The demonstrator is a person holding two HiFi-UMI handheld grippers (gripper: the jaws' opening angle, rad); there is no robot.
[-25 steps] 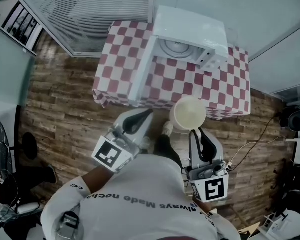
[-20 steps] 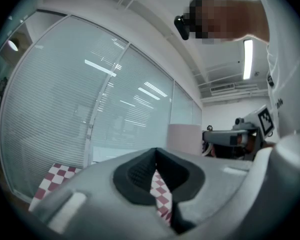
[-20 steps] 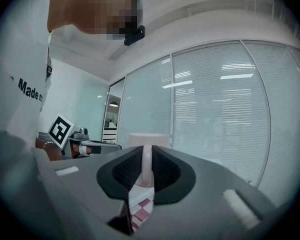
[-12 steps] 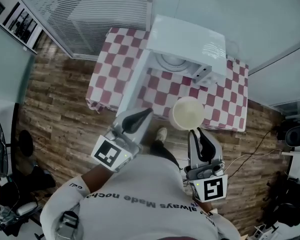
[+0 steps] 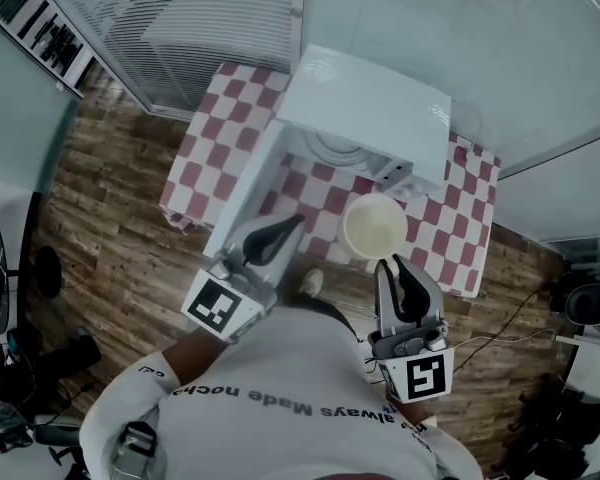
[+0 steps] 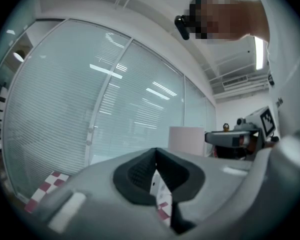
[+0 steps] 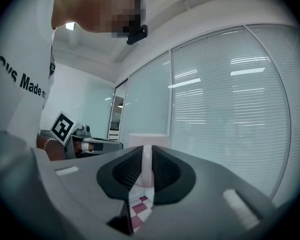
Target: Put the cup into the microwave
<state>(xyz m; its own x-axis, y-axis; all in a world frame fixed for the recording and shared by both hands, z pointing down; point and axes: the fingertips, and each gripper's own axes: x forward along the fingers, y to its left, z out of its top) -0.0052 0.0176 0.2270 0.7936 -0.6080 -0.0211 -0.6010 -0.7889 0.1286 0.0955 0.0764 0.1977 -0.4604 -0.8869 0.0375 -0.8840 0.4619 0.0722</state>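
Right claw (image 5: 389,261) clenched on the cup (image 5: 377,225) wall. In the right gripper view only a thin white strip (image 7: 146,170) shows between the pads; the rest is cut off by the claw body. From the head view the cup is a pale, round open top with its sides hidden, sitting at the claw tips above the bench (image 5: 202,160) edge. Microwave (image 5: 372,100) is just ahead of it, cavity mostly hidden under its top, door (image 5: 242,193) open. Left claw (image 5: 291,226) is closed at the tips, empty, near the door.

Checkered tablecloth (image 5: 204,160), wooden floor (image 5: 108,220)
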